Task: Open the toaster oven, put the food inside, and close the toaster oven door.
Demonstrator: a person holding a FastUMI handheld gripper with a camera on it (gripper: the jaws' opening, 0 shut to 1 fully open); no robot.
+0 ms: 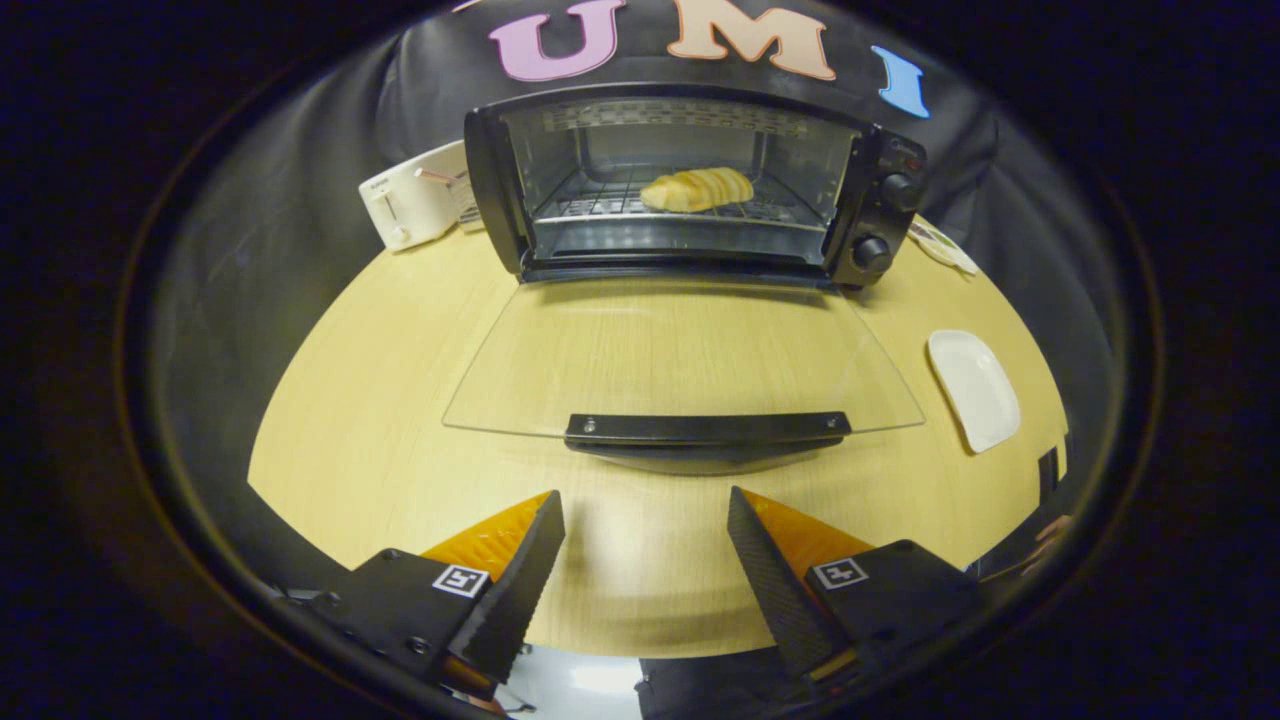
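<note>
Fingers spread wide, empty; toaster oven door lowered just ahead, bread on rack beyond.

You see a pale wooden table filling the frame's centre. Black cloth wall hangs behind it, upper left to upper right.

Gripper fingers spread wide, nothing between them, bare table ahead. The lowered glass door and its handle bar the approach; the toaster oven mouth gapes, bread on the rack.
</note>
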